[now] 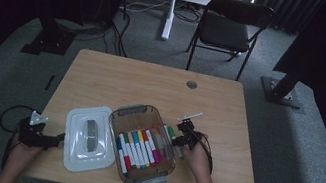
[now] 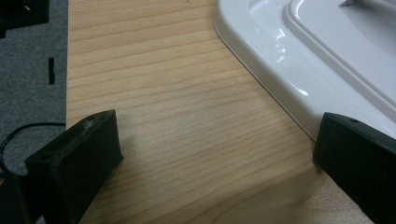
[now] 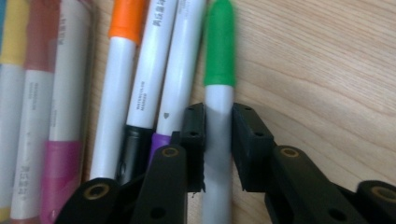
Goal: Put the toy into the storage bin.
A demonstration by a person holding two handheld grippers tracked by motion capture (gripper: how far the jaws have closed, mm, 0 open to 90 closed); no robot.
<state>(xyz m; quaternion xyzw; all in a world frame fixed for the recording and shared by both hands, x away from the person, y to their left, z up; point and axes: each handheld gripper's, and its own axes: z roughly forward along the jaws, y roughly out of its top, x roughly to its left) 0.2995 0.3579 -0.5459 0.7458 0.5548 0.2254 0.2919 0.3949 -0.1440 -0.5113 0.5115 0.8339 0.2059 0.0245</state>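
Observation:
A clear plastic bin (image 1: 114, 133) on the wooden table (image 1: 117, 78) holds a row of coloured markers (image 1: 138, 149). Its white lid (image 1: 73, 154) lies flat just left of it. My right gripper (image 1: 183, 137) is at the bin's right side, shut on the white barrel of a green-capped marker (image 3: 219, 51) that lies on the wood beside several other markers (image 3: 144, 70). My left gripper (image 1: 53, 140) hovers low at the table's front left, open and holding nothing. In the left gripper view its jaws straddle bare wood, the right one at the lid's (image 2: 299, 56) edge.
One white marker (image 1: 190, 116) lies loose behind the right gripper. A cable hole (image 1: 192, 84) sits near the table's far edge. A black folding chair (image 1: 227, 29) and stand bases (image 1: 283, 90) are on the carpet beyond.

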